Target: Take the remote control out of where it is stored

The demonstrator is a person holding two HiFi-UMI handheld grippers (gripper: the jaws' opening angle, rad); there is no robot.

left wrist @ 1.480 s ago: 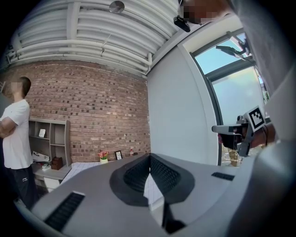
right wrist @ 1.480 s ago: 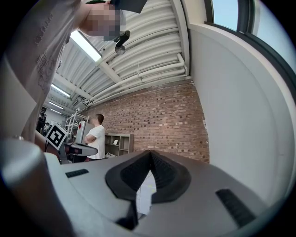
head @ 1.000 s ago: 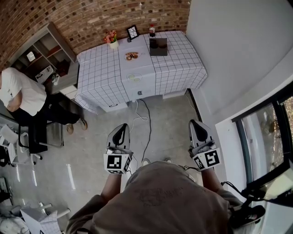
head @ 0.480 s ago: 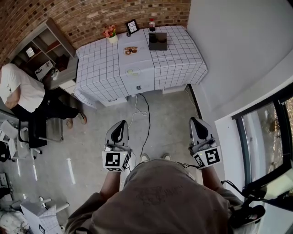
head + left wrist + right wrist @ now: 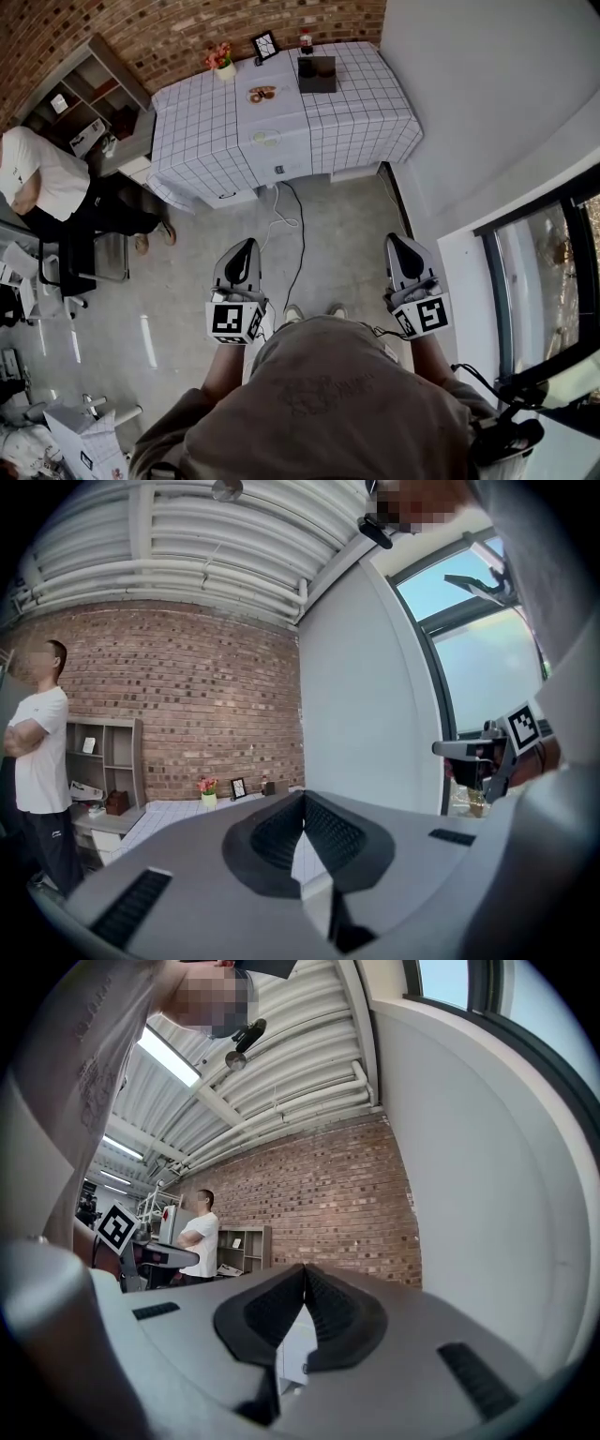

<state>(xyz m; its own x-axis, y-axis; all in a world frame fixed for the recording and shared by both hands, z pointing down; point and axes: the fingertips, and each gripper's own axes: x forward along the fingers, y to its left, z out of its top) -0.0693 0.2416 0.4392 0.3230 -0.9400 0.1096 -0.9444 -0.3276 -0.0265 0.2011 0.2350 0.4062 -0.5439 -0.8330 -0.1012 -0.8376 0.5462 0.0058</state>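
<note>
Head view looks steeply down on a grey floor (image 5: 347,225) that fills most of what we see, with a brick wall (image 5: 187,28) at the far end. Against that wall stands a table (image 5: 356,122) under a white checked cloth, and a shelf unit (image 5: 89,94) stands to its left. A person (image 5: 42,183) in a white shirt stands near the shelves with arms folded.

We hold the left gripper (image 5: 247,242) and the right gripper (image 5: 397,238) side by side over the floor, both pointing toward the table and well apart from it. In the left gripper view and the right gripper view, each pair of jaws is pressed together at the tips with nothing between them.

A cable (image 5: 298,253) trails across the floor from the table. On the cloth sit a dark box (image 5: 317,73), a flower pot (image 5: 221,60) and a picture frame (image 5: 265,44). We cannot make out the remote control in any view, so we cannot tell where it lies.
</note>
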